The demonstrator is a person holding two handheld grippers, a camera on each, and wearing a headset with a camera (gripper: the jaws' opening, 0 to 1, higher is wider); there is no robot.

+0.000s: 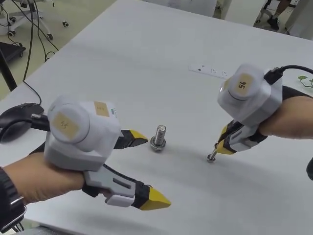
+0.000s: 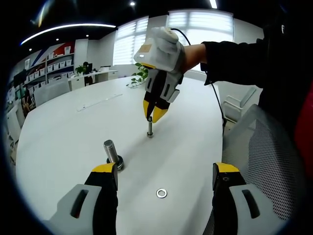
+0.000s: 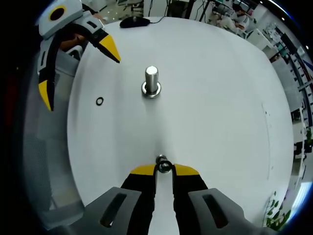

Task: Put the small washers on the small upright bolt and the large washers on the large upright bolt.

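Sticker (image 1: 243,84) "96" atop the right gripper (image 1: 221,147)

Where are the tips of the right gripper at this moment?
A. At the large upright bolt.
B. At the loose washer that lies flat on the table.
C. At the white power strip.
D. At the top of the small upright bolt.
D: the right gripper pinches a small washer right at the top of the small bolt, while the large bolt and the loose washer lie apart from it.
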